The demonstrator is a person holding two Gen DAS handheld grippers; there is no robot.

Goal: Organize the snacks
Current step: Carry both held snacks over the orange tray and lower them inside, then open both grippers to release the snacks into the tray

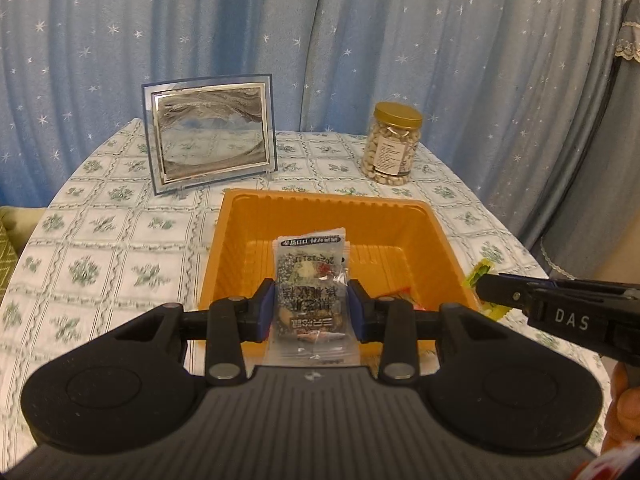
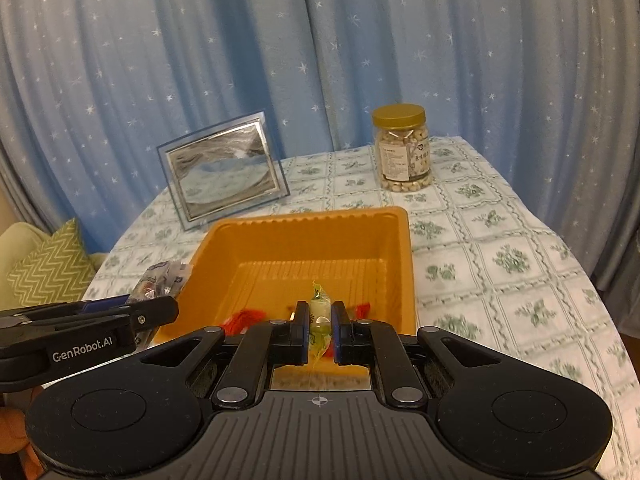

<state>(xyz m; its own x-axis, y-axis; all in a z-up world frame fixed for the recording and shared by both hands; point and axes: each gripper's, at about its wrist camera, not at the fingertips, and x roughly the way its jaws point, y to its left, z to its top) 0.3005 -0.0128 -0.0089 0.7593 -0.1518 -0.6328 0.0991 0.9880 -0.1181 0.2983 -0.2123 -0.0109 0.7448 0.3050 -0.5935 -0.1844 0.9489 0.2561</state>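
An orange plastic tray (image 1: 240, 248) (image 2: 400, 264) sits on the flowered tablecloth. My left gripper (image 1: 311, 312) is shut on a clear nut-mix packet (image 1: 310, 276) and holds it above the tray's near side; the packet also shows at the left in the right wrist view (image 2: 162, 280). My right gripper (image 2: 320, 330) is shut on a small yellow-green wrapped candy (image 2: 319, 312) above the tray's near edge. Red-wrapped snacks (image 2: 244, 317) lie in the tray. The right gripper shows in the left wrist view (image 1: 486, 290) with the candy (image 1: 478, 274) at its tip.
A framed sand picture (image 1: 210, 134) (image 2: 224, 168) stands at the back left. A gold-lidded jar of nuts (image 1: 391, 144) (image 2: 404, 148) stands at the back right. Blue starred curtains hang behind. A green zigzag cushion (image 2: 48, 268) lies left of the table.
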